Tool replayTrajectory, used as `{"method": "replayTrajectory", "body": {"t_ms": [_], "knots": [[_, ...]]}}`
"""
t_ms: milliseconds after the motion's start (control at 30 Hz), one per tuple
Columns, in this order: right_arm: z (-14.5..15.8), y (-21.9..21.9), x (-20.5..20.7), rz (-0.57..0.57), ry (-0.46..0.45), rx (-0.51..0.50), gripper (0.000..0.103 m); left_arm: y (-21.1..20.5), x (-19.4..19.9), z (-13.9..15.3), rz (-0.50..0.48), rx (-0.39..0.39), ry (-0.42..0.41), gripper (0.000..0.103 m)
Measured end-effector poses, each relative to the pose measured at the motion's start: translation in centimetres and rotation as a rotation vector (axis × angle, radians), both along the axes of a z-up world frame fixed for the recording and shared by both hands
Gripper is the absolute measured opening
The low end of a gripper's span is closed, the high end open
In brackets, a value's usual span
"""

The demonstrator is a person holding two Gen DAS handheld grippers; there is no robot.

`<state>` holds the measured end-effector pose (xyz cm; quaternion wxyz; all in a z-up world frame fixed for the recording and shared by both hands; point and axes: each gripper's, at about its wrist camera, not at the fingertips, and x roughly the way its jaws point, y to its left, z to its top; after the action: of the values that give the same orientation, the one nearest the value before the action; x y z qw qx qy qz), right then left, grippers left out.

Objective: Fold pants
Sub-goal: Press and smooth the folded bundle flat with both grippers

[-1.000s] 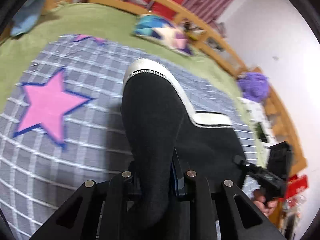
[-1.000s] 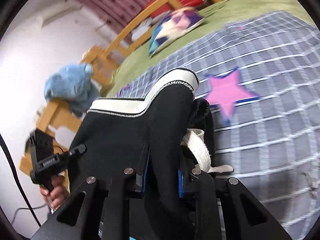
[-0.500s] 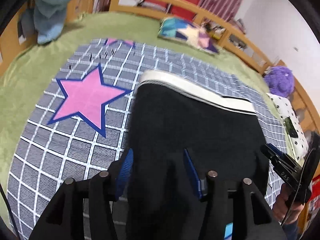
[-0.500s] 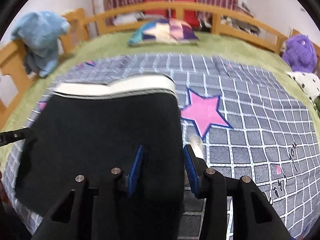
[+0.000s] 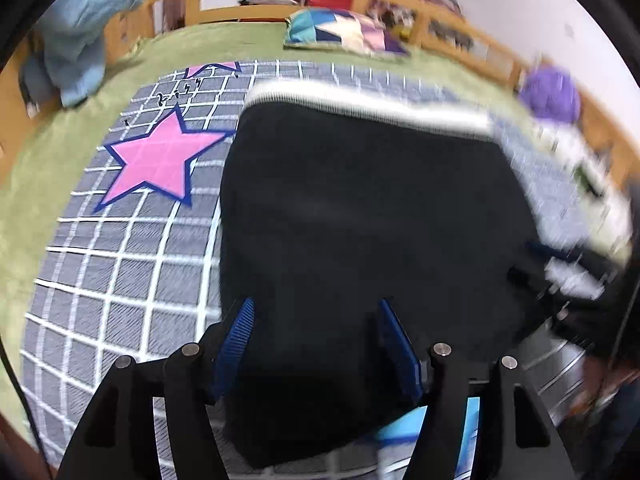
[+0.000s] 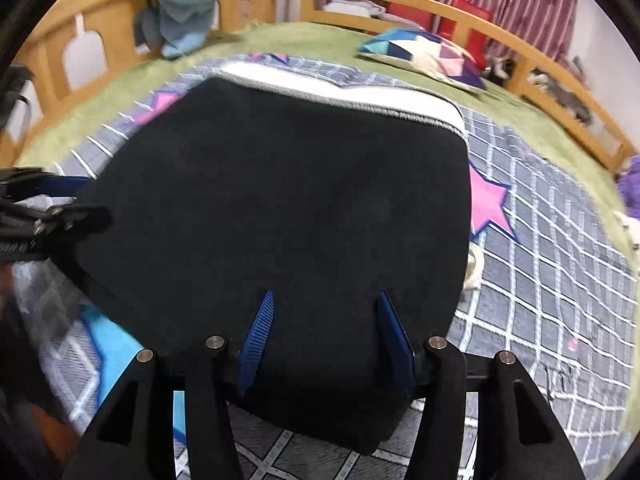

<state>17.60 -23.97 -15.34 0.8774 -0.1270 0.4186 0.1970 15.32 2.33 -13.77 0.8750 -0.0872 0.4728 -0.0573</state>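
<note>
the black pants [image 5: 360, 216] lie folded flat on the bed [image 5: 36, 184], under and ahead of both grippers. the left gripper [image 5: 314, 336] and right gripper [image 6: 324, 328] have just been opening, fingers spread, pressing nothing. soft, light, limp cloth: pinch a near corner or folded edge.

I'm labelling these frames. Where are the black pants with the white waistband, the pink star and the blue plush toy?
black pants [image 6: 280, 200], right wrist view, middle of the folded fabric
pink star [image 5: 158, 162], left wrist view, centre
blue plush toy [image 6: 188, 4], right wrist view, body

Black pants [image 5: 360, 220] with white waistband [image 6: 340, 88], grey checked blanket [image 5: 120, 280], pink stars [image 5: 160, 160]
</note>
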Motion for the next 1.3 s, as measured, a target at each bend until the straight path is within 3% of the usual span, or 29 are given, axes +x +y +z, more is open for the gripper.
{"method": "replayTrajectory", "body": {"t_ms": [67, 200, 333, 400, 500, 533, 667, 800, 1000, 1067, 1233, 1300], "knots": [[1.5, -1.0, 1.2, -0.047, -0.058, 0.086, 0.047, 0.6, 1.5, 1.0, 0.027, -0.056, -0.009, 0.063], [3.7, -2.1, 4.5, -0.144, -0.181, 0.241, 0.047, 0.2, 5.5, 3.6, 0.043, -0.019, -0.096, 0.063], [2.7, -2.4, 8.4, -0.234, -0.165, 0.331, 0.047, -1.2, 9.6, 2.9, 0.032, 0.048, -0.137, 0.063], [1.3, -1.6, 9.2, -0.233, -0.110, 0.286, 0.047, -1.5, 11.0, 0.9, 0.056, 0.089, -0.109, 0.063], [-1.2, 0.1, 9.7, -0.201, -0.159, 0.073, 0.046, -1.3, 12.3, -1.5, 0.072, 0.102, -0.062, 0.063], [-1.4, 0.2, 9.8, -0.201, -0.158, 0.056, 0.046, -1.3, 12.5, -1.7, 0.071, 0.110, -0.059, 0.063], [-1.2, -0.6, 10.4, -0.232, -0.122, 0.105, 0.047, -1.4, 12.0, -1.3, 0.063, 0.140, -0.059, 0.064], [-1.1, -0.2, 9.5, -0.219, -0.132, 0.064, 0.050, -1.0, 11.1, -1.9, 0.065, 0.131, -0.032, 0.067], [-1.2, -0.3, 7.6, -0.212, -0.099, 0.036, 0.053, -0.4, 7.4, -2.3, 0.058, 0.177, -0.032, 0.067], [-1.1, -0.7, 6.9, -0.221, -0.080, 0.052, 0.053, 0.1, 6.2, -2.4, 0.068, 0.154, -0.025, 0.067], [-1.0, -1.6, 4.4, -0.225, -0.060, 0.079, 0.054, 2.2, 3.5, -3.8, 0.115, -0.037, 0.025, 0.068], [-1.1, -1.6, 3.5, -0.216, -0.066, 0.063, 0.054, 2.5, 2.5, -4.1, 0.130, -0.075, 0.024, 0.068]]}}
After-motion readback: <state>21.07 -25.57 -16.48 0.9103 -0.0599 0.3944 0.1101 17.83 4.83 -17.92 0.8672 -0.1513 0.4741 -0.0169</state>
